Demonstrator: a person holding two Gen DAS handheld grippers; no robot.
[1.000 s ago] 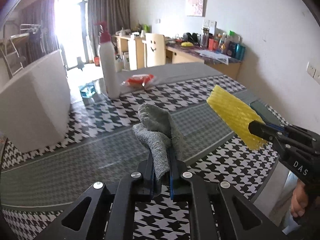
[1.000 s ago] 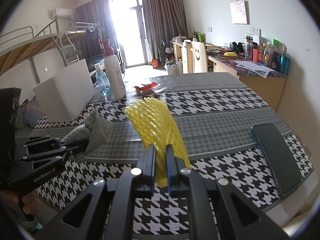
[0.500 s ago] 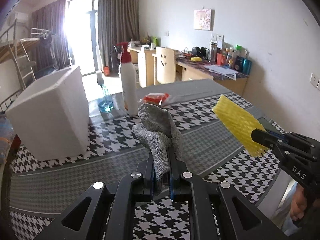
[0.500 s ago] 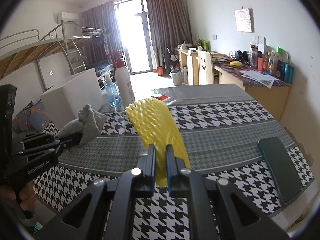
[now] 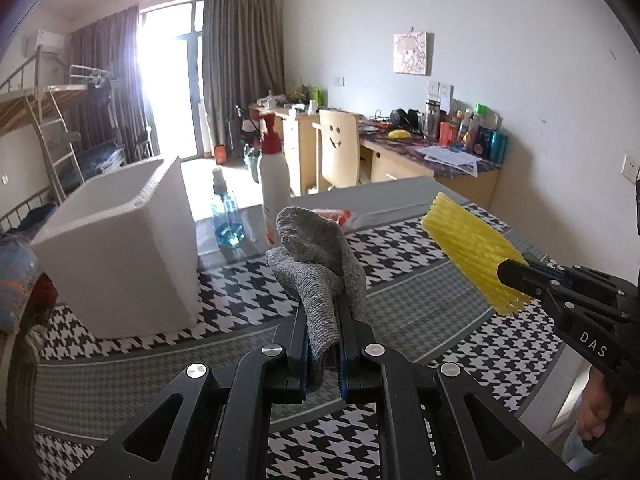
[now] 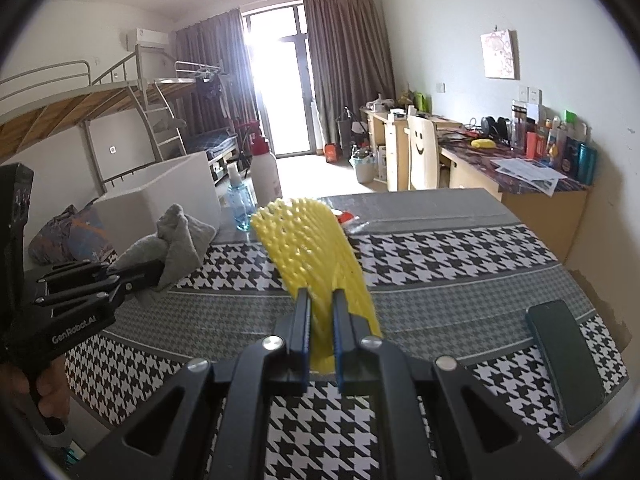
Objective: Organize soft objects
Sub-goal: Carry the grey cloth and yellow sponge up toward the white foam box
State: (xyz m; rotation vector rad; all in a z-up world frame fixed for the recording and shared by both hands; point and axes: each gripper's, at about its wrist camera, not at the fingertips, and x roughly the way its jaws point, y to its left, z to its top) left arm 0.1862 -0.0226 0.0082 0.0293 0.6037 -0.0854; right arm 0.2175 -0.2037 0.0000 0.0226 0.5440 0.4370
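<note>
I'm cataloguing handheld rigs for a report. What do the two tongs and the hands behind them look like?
Both tongs are matte black plastic with angular linkage arms, silver round screws and blue pads inside the fingers. The left tongs carry white lettering "GenRobot.AI" on the side; the right tongs read "DAS". Each is held by a bare hand; no sleeve or cable shows.

White walls [image 6: 440, 20] enclose the room; far off, a bright glass door [image 6: 276, 96] glares between brown curtains [image 6: 344, 60]. Perhaps a loft bed [image 6: 80, 100] stands left, a cluttered desk [image 6: 520, 168] right.
</note>
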